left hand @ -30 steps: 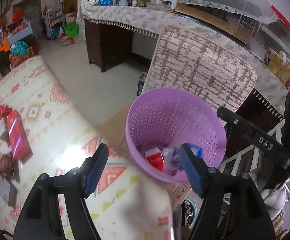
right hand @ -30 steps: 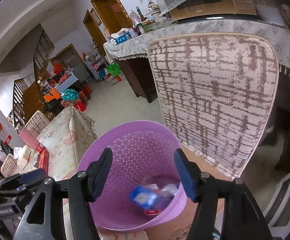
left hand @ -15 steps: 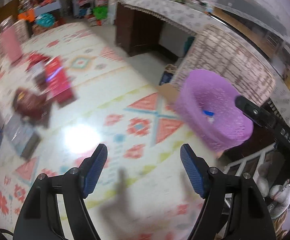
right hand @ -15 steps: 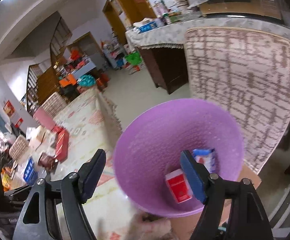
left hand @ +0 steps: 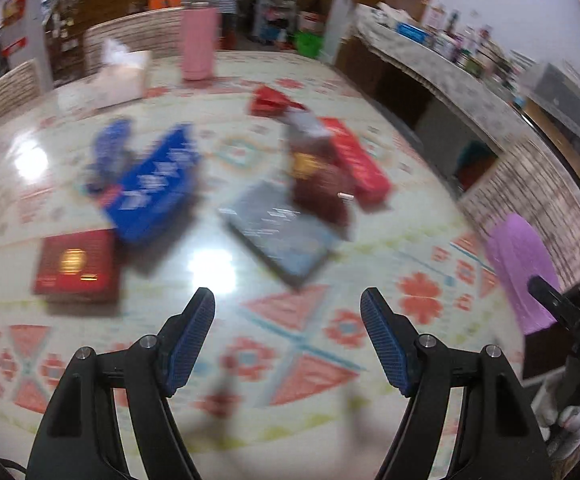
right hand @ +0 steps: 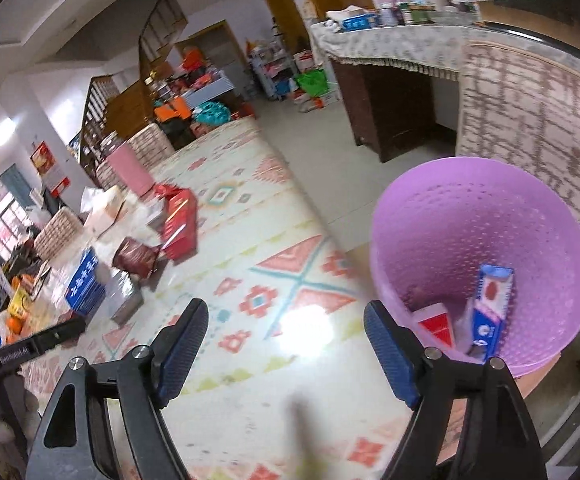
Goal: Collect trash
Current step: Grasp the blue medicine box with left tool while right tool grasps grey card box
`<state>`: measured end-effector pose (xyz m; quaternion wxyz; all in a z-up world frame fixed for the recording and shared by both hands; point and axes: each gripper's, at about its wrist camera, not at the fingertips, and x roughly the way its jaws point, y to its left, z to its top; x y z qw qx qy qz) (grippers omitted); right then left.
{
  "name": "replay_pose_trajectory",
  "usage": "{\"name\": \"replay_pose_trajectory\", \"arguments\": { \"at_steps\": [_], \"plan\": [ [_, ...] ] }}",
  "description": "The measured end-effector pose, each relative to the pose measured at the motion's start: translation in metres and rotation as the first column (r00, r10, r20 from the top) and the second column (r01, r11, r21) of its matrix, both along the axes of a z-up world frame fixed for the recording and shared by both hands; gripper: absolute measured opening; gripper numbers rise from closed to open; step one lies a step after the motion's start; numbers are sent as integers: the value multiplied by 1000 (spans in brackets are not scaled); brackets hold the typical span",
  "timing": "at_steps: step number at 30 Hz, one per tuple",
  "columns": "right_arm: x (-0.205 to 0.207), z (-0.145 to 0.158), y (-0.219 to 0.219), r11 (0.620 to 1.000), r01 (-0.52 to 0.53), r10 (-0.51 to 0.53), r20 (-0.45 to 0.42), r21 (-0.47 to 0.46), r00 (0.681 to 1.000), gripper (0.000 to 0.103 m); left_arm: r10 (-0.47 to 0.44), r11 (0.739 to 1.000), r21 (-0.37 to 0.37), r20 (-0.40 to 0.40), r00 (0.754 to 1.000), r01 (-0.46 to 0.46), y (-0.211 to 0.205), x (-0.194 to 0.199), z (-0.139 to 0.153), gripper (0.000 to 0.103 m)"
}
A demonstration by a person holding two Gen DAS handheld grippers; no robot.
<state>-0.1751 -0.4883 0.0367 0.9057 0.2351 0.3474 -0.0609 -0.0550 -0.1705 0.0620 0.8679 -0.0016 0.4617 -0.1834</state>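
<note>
Hovering over bare patterned worktop [left hand: 290, 360]: left tool [left hand: 287, 332], jaws spread, pinching nothing. Lying farther on, blurred: a dark red box [left hand: 75, 266], a blue box [left hand: 153, 188], a grey packet [left hand: 279, 232], a maroon pouch [left hand: 320, 176], a long red box [left hand: 356, 160]. Standing near the far edge: a tissue box [left hand: 119, 76], a pink cup [left hand: 198, 44].

Spreading just now with nothing between: right tool [right hand: 285, 338], over open cloth. Sitting past the worktop's right edge: purple basket [right hand: 442, 208], holding a red carton [right hand: 436, 324] and a blue-and-white packet [right hand: 490, 308].
</note>
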Motion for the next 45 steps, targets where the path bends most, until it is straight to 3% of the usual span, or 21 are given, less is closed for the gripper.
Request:
{"name": "replay_pose_trajectory", "arguments": {
  "at_steps": [3, 7, 11, 18, 22, 25, 33, 45],
  "plan": [
    [7, 1, 14, 1000, -26, 26, -9, -6, 1000, 85, 48, 999, 7, 14, 999, -48, 30, 19, 2, 74],
    [16, 2, 37, 998, -66, 66, -22, -18, 998, 85, 74, 993, 91, 48, 996, -79, 48, 50, -1, 74],
    [25, 0, 57, 994, -103, 102, -41, -25, 994, 86, 76, 985, 149, 52, 996, -83, 48, 80, -13, 74],
    [46, -6, 86, 986, -162, 158, -92, -39, 983, 87, 41, 984, 175, 25, 999, -45, 33, 109, -33, 74],
    [66, -8, 107, 974, -221, 215, -116, -47, 970, 89, 41, 987, 158, -21, 999, -38, 38, 115, -44, 71],
    [85, -10, 124, 963, -267, 260, -125, -43, 957, 89, 46, 992, 118, -49, 998, -40, 48, 115, -43, 48],
    [147, -17, 181, 915, -390, 372, -155, -108, 915, 91, 60, 998, -26, -26, 998, -61, 77, 102, -23, 47],
    [205, -36, 224, 878, -427, 373, -250, -217, 894, 91, 50, 998, -42, -54, 997, -52, 74, 102, -26, 47]
  ]
}}
